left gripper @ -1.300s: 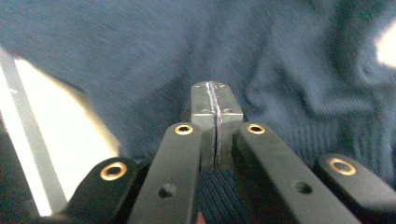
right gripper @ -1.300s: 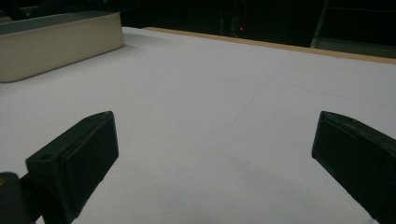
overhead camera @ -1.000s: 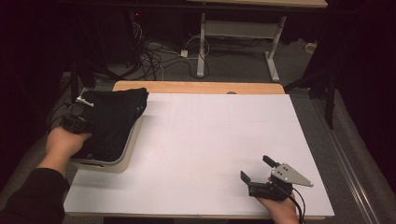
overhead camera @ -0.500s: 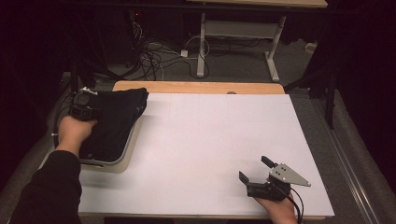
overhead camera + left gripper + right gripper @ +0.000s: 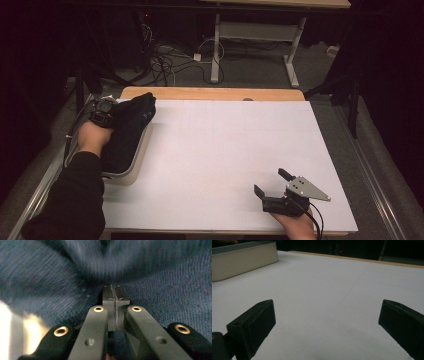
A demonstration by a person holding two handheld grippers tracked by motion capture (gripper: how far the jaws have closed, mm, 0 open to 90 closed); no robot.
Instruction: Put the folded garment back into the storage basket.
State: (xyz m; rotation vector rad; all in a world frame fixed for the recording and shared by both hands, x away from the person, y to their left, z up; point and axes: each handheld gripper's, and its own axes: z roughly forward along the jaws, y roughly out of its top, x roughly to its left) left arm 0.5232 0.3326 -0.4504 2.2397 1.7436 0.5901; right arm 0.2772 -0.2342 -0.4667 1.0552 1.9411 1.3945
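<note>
We see the left gripper (image 5: 103, 112) at the far left edge of the table, lying on a dark blue knitted garment (image 5: 131, 131). In the left gripper view its jaws are pressed flat together, tips right up against the knit (image 5: 160, 285), and we cannot make out any fold of cloth pinched between them. The garment lies heaped in a shallow cream tray (image 5: 131, 172) at the table's left side, spilling over its far rim. The right gripper (image 5: 272, 184) rests near the front right corner of the white table (image 5: 225, 150), well apart from the tray. Its jaws stand wide apart with nothing between them, and its own view looks across bare tabletop (image 5: 324, 290) toward the tray's wall (image 5: 242, 261).
</note>
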